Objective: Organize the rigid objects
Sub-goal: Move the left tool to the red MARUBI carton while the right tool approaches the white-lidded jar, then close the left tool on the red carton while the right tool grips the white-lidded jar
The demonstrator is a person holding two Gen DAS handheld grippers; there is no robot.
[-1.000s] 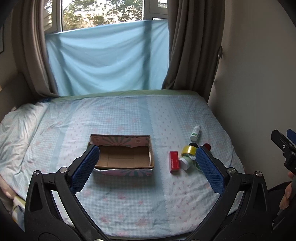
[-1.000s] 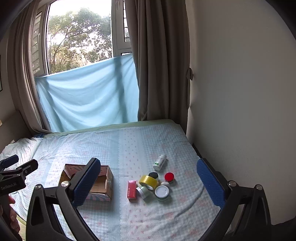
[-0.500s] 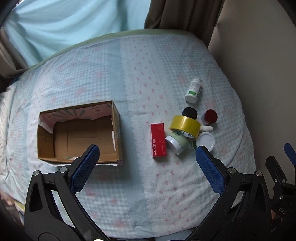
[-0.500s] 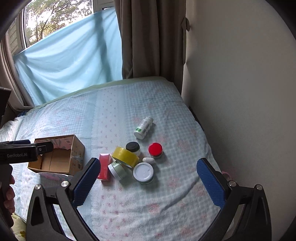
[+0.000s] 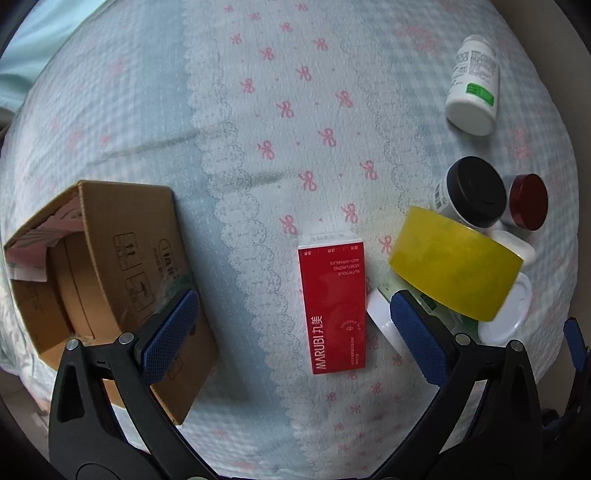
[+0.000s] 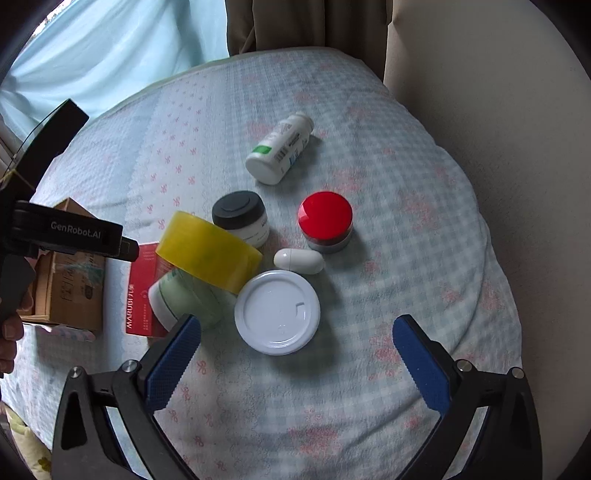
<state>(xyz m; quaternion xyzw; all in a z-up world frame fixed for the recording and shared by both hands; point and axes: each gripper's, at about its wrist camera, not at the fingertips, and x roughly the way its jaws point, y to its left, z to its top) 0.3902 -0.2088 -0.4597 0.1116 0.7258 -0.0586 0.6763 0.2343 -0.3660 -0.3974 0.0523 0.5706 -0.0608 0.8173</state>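
Observation:
An open cardboard box (image 5: 110,266) lies on the bed at the left. A red carton (image 5: 332,302) lies beside a cluster: yellow tape roll (image 5: 454,266), black-lidded jar (image 5: 474,195), red-lidded jar (image 5: 528,201), white bottle (image 5: 474,88) on its side. My left gripper (image 5: 291,332) is open above the red carton, empty. My right gripper (image 6: 295,354) is open and empty above a white lid (image 6: 277,312). The right wrist view also shows the tape roll (image 6: 207,254), a green jar (image 6: 181,295), a white capsule (image 6: 299,260), the red-lidded jar (image 6: 325,221) and the bottle (image 6: 280,147).
The bed (image 6: 406,258) has a blue checked sheet with pink bows. A wall (image 6: 498,92) runs close along its right edge. Curtains (image 6: 295,22) and a blue cloth (image 6: 110,55) hang at the far end. The left gripper's body (image 6: 66,232) shows at the left of the right wrist view.
Both grippers have tilted down and come much closer to the bed. The left now hovers over the red carton, the right over the white lid. Nothing on the bed has moved.

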